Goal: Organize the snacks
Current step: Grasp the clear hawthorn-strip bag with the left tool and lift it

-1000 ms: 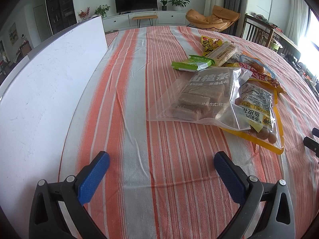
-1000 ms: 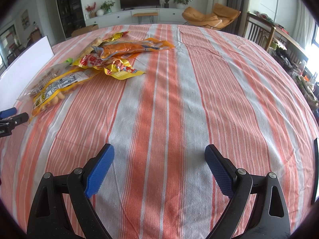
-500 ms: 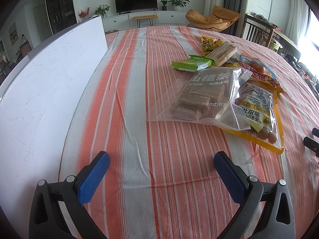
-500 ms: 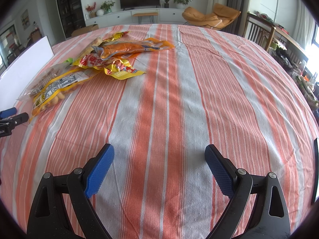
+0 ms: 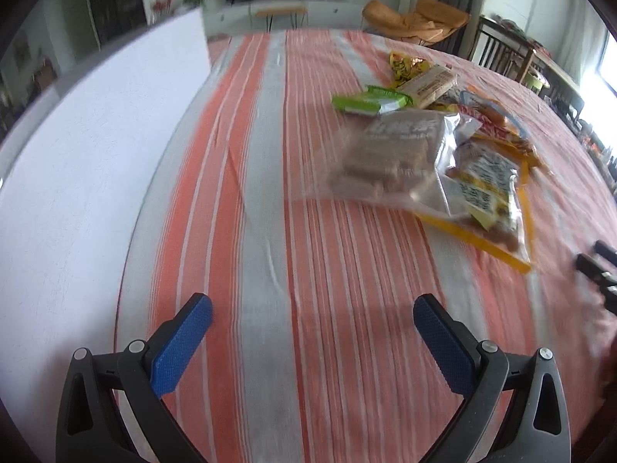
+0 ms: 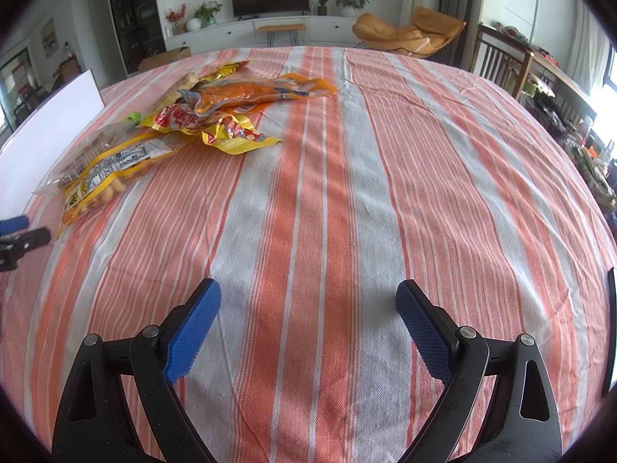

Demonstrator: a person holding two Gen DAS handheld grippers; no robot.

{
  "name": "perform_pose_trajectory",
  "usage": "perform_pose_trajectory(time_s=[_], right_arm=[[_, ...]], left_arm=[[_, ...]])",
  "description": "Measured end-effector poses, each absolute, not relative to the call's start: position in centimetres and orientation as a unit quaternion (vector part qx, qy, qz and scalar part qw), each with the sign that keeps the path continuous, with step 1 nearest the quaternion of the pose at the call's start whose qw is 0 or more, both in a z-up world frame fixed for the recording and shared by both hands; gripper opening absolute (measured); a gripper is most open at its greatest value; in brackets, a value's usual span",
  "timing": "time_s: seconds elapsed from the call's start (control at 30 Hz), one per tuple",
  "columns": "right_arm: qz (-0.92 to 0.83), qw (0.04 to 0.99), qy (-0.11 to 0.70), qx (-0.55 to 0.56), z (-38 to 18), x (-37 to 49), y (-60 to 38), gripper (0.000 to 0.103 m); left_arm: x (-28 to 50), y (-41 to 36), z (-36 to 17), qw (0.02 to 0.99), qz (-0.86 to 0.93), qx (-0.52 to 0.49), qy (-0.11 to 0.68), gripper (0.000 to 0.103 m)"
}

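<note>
Blurred clear snack bag (image 5: 389, 154) overlaps yellow-edged packet (image 5: 489, 196).

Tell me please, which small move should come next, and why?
Probably move the left gripper forward to the clear bag, the nearest snack in front of it. Both grippers are open and empty; the right gripper faces bare cloth.

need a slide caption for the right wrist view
Open right gripper above a striped tablecloth, with a pile of snack packets lying untouched to its far left.
</note>
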State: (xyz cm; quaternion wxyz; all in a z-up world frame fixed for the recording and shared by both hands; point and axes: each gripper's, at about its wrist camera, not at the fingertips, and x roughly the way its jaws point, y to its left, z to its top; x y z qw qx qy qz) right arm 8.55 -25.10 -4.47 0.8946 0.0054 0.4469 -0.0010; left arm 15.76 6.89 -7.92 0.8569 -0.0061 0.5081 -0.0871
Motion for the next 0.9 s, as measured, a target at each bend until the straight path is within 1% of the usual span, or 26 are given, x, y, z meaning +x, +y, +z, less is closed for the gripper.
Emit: perform_pose_trajectory(time_s=[0.1, 0.13, 0.2, 0.27, 0.37, 0.43, 0.47, 0.5, 0.53, 0.57, 0.63, 0.73, 0.8, 0.9], right_arm=[[0.000, 0.894, 0.447, 0.005, -4.5, 8.6, -25.1, 0.095], [0.001, 0.894, 0.448, 0.005, -4.5, 8.6, -25.0, 0.096], [0.003, 0.893, 0.449, 0.003, -4.6, 8.7, -24.8, 0.097], [0.003, 0.893, 0.449, 0.003, -4.6, 8.7, -24.7, 0.097], [0.003, 0.893, 0.449, 0.003, -4.6, 8.7, -24.7, 0.097], [0.003, 0.893, 0.449, 0.003, -4.6, 8.7, -24.7, 0.097], [0.003, 0.893, 0.449, 0.003, -4.6, 8.7, -24.7, 0.097], [0.003, 0.893, 0.449, 0.003, -4.6, 8.7, -24.8, 0.097], [0.003, 0.893, 0.449, 0.003, -4.5, 8.7, -24.8, 0.097], [0.004, 0.893, 0.449, 0.003, -4.6, 8.7, -24.7, 0.097], [0.005, 0.894, 0.449, 0.003, -4.5, 8.7, -24.6, 0.097], [0.005, 0.893, 0.449, 0.003, -4.6, 8.7, -24.5, 0.097], [0.006, 0.893, 0.449, 0.002, -4.6, 8.7, -24.5, 0.097], [0.006, 0.893, 0.449, 0.002, -4.6, 8.7, -24.5, 0.097]], left_arm=[[16.0, 7.9, -5.1, 0.854, -0.152, -0.083, 0.491, 0.102], [16.5, 7.7, -4.3, 0.855, -0.164, -0.086, 0.485, 0.102], [18.1, 6.3, -2.3, 0.861, -0.187, -0.058, 0.470, 0.103], [20.5, 4.1, -1.6, 0.860, -0.210, -0.008, 0.466, 0.103], [24.3, 1.4, -3.5, 0.832, -0.231, 0.034, 0.504, 0.103], [26.7, 0.3, -6.4, 0.811, -0.219, 0.054, 0.539, 0.103], [27.1, 0.5, -6.8, 0.810, -0.225, 0.039, 0.540, 0.099], [27.5, 1.3, -6.9, 0.814, -0.230, 0.001, 0.533, 0.093], [27.5, 2.0, -6.6, 0.824, -0.223, -0.022, 0.521, 0.071], [27.2, 2.7, -6.2, 0.828, -0.230, -0.055, 0.509, 0.061], [25.6, 3.8, -5.8, 0.832, -0.213, -0.084, 0.505, 0.058], [21.6, 5.2, -5.3, 0.844, -0.180, -0.078, 0.500, 0.057], [18.2, 5.9, -4.8, 0.854, -0.138, -0.055, 0.498, 0.057], [13.5, 6.1, -4.6, 0.873, -0.088, 0.005, 0.480, 0.056]])
